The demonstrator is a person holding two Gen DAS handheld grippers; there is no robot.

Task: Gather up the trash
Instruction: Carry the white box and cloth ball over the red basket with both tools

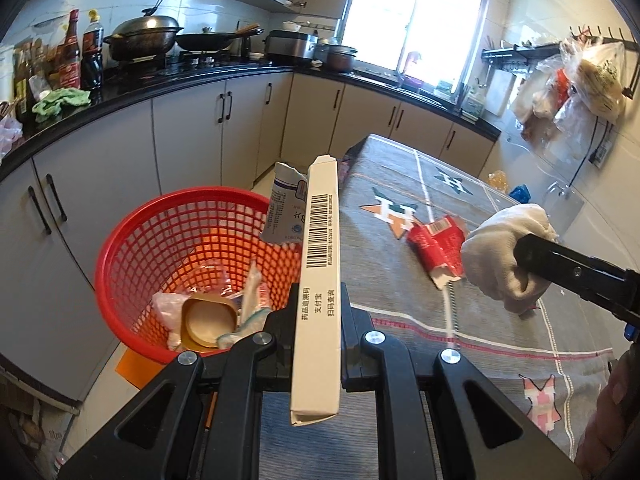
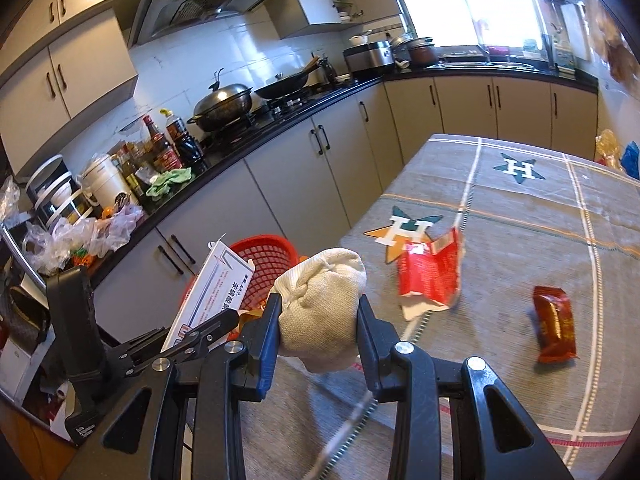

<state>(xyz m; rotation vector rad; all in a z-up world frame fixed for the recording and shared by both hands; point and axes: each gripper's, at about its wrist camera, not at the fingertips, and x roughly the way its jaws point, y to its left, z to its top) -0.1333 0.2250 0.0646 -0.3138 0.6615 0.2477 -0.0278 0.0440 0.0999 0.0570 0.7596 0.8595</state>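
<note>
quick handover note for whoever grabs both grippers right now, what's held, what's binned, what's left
Left gripper: shut on the white carton, held near the red basket, not yet dropped.
Right gripper: shut on the balled white cloth, over the table's near edge.
Done: the basket already holds some trash, including a tan cup and wrappers.
Left: release the carton and the cloth into the basket if the cloth counts as trash, then collect the torn red packet and the small red-brown wrapper from the tablecloth.

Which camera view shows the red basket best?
The left wrist view: the basket shows nearly whole, with trash inside. In the right wrist view only its rim shows, behind the box and the cloth.
</note>
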